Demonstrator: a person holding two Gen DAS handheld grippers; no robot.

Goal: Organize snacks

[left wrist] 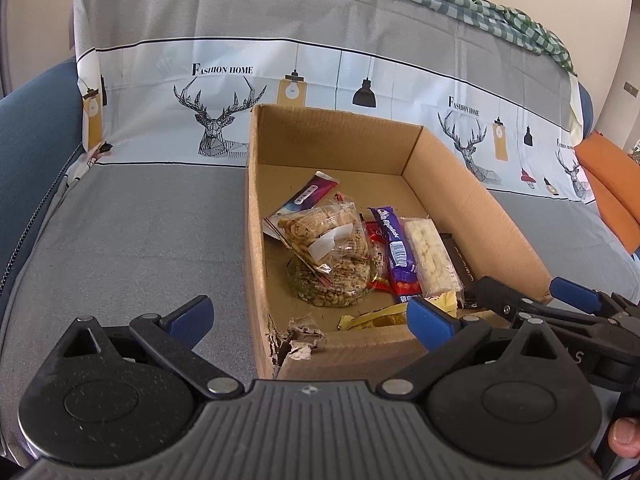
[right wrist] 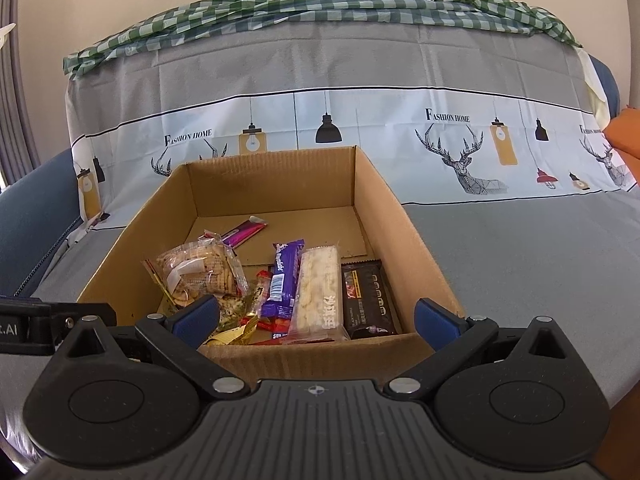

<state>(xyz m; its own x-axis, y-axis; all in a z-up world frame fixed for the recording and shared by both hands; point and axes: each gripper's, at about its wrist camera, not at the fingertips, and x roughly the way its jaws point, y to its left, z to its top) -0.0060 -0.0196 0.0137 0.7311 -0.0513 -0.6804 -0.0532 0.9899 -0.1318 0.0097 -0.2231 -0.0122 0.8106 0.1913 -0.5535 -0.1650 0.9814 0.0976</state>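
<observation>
The left gripper (left wrist: 310, 316) holds its blue-padded fingers (left wrist: 192, 314) spread wide and empty over the near wall of a corrugated cardboard box (left wrist: 476, 200), whose near-left corner is torn and crumpled. The right gripper (right wrist: 316, 318) is likewise wide apart with nothing between, straddling the box's near wall. Inside lie the snacks: a crinkly clear biscuit bag (right wrist: 200, 272) at 10 o'clock, a glossy purple bar (right wrist: 286, 280) at centre, a pale puffed-rice slab (right wrist: 320, 292) just beside it, and a dark chocolate bar (right wrist: 368, 300) at 3 o'clock. The box's far half is bare. It sits on a grey sofa cover (right wrist: 520, 248) printed with deer, and a green checked cloth (right wrist: 320, 4) drapes the backrest at 12 o'clock.
</observation>
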